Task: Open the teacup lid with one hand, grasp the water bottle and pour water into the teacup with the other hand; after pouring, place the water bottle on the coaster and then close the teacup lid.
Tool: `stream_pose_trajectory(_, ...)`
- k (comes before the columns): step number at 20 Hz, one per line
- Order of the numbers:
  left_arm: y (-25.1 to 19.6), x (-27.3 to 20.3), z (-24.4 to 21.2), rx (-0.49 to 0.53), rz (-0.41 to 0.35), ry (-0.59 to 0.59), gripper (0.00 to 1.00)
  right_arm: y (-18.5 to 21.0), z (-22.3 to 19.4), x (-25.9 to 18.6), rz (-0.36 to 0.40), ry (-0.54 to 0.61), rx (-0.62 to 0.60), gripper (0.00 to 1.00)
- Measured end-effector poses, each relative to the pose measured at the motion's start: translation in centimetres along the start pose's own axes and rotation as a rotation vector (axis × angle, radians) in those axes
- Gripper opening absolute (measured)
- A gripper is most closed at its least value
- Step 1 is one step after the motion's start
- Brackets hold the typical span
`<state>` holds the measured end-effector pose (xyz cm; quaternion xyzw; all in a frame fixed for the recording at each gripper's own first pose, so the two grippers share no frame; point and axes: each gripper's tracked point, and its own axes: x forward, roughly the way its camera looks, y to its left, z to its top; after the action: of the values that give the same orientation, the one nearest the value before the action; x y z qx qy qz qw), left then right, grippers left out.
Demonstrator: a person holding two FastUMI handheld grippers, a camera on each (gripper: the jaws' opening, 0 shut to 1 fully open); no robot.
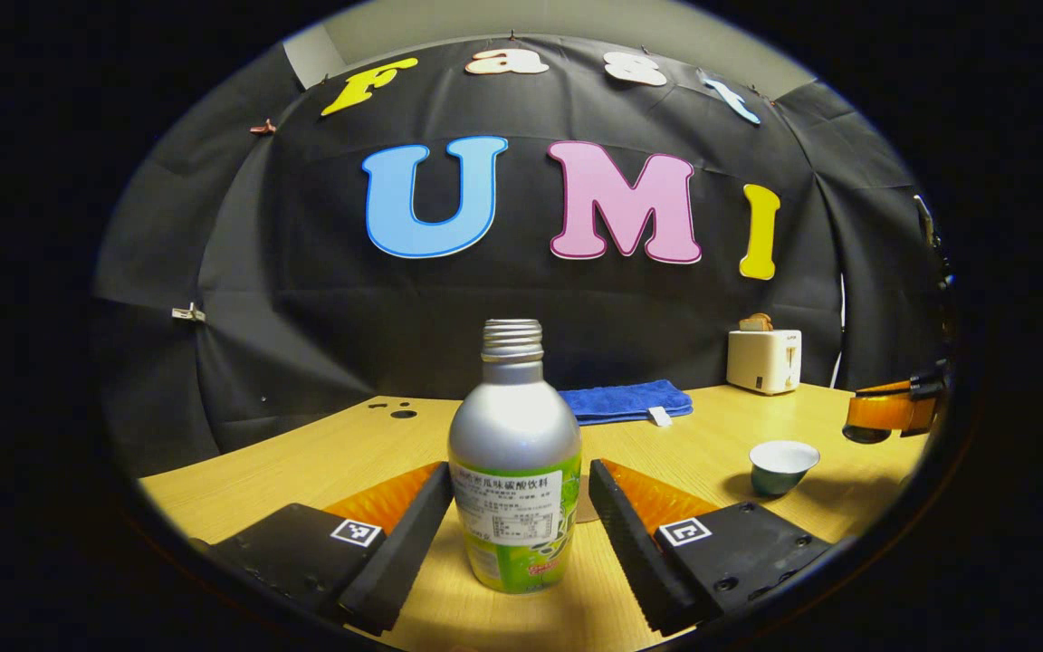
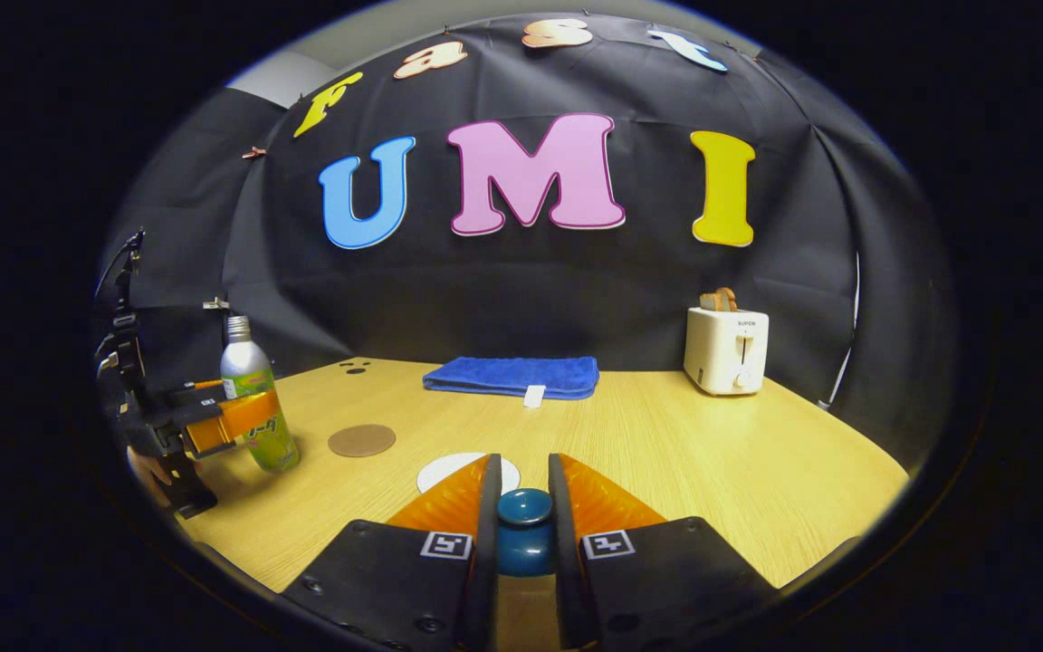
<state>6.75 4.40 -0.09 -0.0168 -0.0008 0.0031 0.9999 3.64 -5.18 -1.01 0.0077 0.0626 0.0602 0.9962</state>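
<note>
Uncapped silver bottle point(image 1: 514, 453) upright, lidless teacup point(image 1: 782, 465) well apart

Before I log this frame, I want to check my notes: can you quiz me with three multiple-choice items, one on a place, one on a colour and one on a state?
1. Where does the bottle stand?
A. On the table, apart from the coaster
B. On the coaster
C. On the toaster

2. What colour is the towel?
A. Green
B. White
C. Blue

3. How is the teacup?
A. Lid on
B. Lid off, upright
C. Tipped over

Answers:
1 A: the right gripper view shows bare wood between the bottle's base and the coaster.
2 C: the folded cloth at the back of the table is blue.
3 B: the cup's pale inside shows in the left gripper view, and the right gripper pinches the lid.
</note>
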Motion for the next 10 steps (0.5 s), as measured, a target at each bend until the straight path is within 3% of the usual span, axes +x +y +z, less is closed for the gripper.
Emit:
stream_pose_trajectory(4,0.5,1.6,0.0,0.002,-0.001,0.001,0.95,-0.4,-0.7,0.3,-0.009,-0.001,0.024,0.3)
stream_pose_trajectory(7,0.1,2.3,0.0,0.005,-0.026,0.001,0.84,0.2,0.0,0.4,0.019,-0.038,0.005,0.3)
stream_pose_trajectory(10,-0.7,2.4,0.0,0.032,-0.036,0.004,0.82,-0.3,0.7,0.4,0.003,-0.088,-0.024,0.29)
